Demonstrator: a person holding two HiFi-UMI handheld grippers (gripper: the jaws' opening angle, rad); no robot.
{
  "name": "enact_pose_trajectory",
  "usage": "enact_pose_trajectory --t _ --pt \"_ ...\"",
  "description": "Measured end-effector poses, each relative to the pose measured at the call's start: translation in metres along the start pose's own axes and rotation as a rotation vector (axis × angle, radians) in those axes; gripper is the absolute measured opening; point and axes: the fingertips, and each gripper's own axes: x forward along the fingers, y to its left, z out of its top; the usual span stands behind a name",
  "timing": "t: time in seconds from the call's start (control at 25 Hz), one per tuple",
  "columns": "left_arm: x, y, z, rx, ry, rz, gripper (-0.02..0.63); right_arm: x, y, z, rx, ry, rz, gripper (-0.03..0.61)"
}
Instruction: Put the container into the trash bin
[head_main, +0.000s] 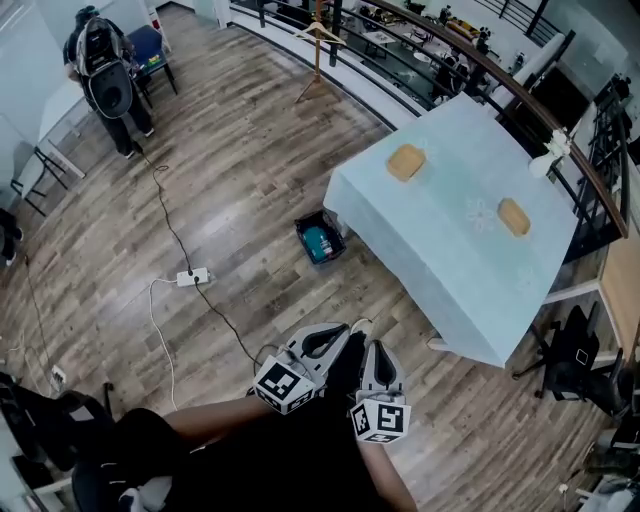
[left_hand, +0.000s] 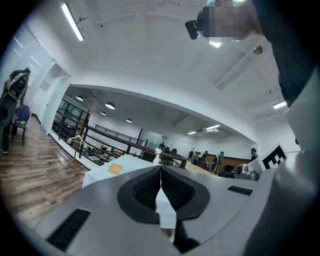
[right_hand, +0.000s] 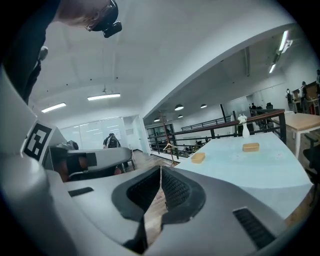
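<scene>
Head view: a plank floor (head_main: 250, 180), with a tabletop (head_main: 450, 270) under pale blue cloth at upper right. It bears a tan container (head_main: 406, 161) and a second container (head_main: 514, 216). The trash bin (head_main: 320, 240) stands on the floor just beside the tabletop's left corner. My left gripper (left_hand: 161, 169) and right gripper (right_hand: 160, 171) each have jaws pressed together on nothing. Only the gripper views show the ceiling lights (left_hand: 72, 22), and neither shows the bin.
</scene>
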Motion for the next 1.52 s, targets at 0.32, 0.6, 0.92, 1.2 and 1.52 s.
enact_pose_trajectory --t 0.32,0.6,0.92,1.2,1.52 --pt "0.095 0.062 0.015 0.019 0.027 0.080 0.015 0.107 -0.090 0.049 0.057 -0.019 0.057 0.034" --pt "0.189 0.082 0.038 0.013 0.040 0.100 0.015 0.162 -0.143 0.080 -0.006 0.045 0.115 0.034" --pt "0.273 0.110 0.036 -0.012 0.064 0.173 0.015 0.213 -0.216 0.089 0.022 0.090 0.155 0.035" --pt "0.294 0.131 0.042 -0.035 0.059 0.283 0.015 0.247 -0.249 0.094 0.018 0.118 0.215 0.035" --pt "0.291 0.157 0.043 -0.031 0.057 0.343 0.015 0.279 -0.261 0.090 0.070 0.137 0.203 0.035"
